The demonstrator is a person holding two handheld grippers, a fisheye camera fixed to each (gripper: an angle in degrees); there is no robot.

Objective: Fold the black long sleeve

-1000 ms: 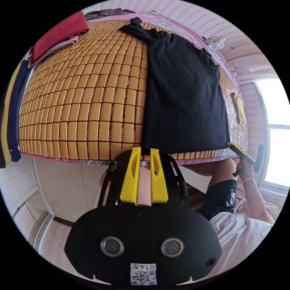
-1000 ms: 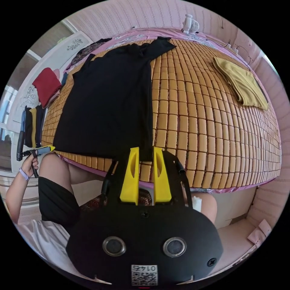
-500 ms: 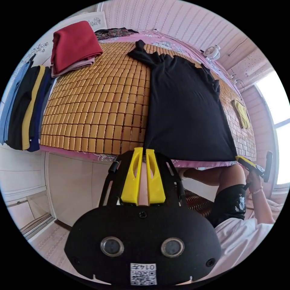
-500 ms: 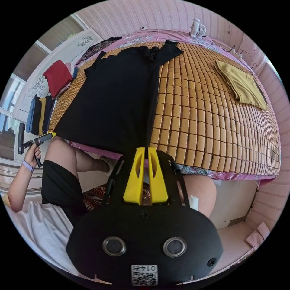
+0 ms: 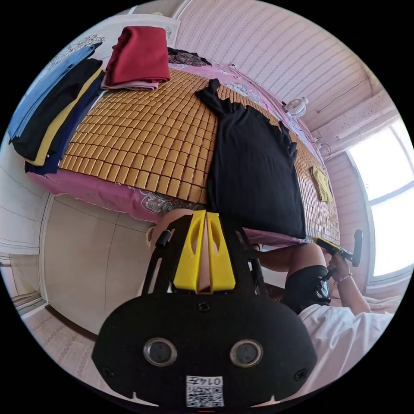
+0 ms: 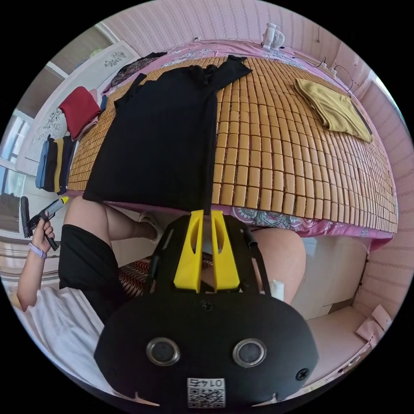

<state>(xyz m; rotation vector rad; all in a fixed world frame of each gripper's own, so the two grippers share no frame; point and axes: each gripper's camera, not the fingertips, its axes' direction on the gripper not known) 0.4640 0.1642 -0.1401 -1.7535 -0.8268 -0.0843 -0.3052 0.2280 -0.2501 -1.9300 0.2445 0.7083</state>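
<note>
Two grippers are in our hands, both held off the near edge of the bed. Our left gripper (image 5: 206, 214) has its yellow jaws drawn nearly together with a thin gap between them, its tips at the near left corner of the black long sleeve (image 5: 252, 172); whether cloth sits between them we cannot tell. Our right gripper (image 6: 207, 212) is likewise almost closed, its tips at the garment's near right corner, and again we cannot make out a grip on the fabric.

The black long sleeve lies flat on the bamboo mat (image 6: 276, 142) that covers the bed, its hem hanging just over the near edge and its neck and sleeves toward the far edge. A folded mustard garment (image 6: 334, 110) rests on the mat well apart from it, toward the far right corner. At the left end of the bed lie a folded red garment (image 5: 140, 54) and a stack of folded clothes (image 5: 54, 114) in blue, black and yellow. A small white fan (image 6: 272, 36) stands beyond the far edge. Our knees and white top show below the bed.
</note>
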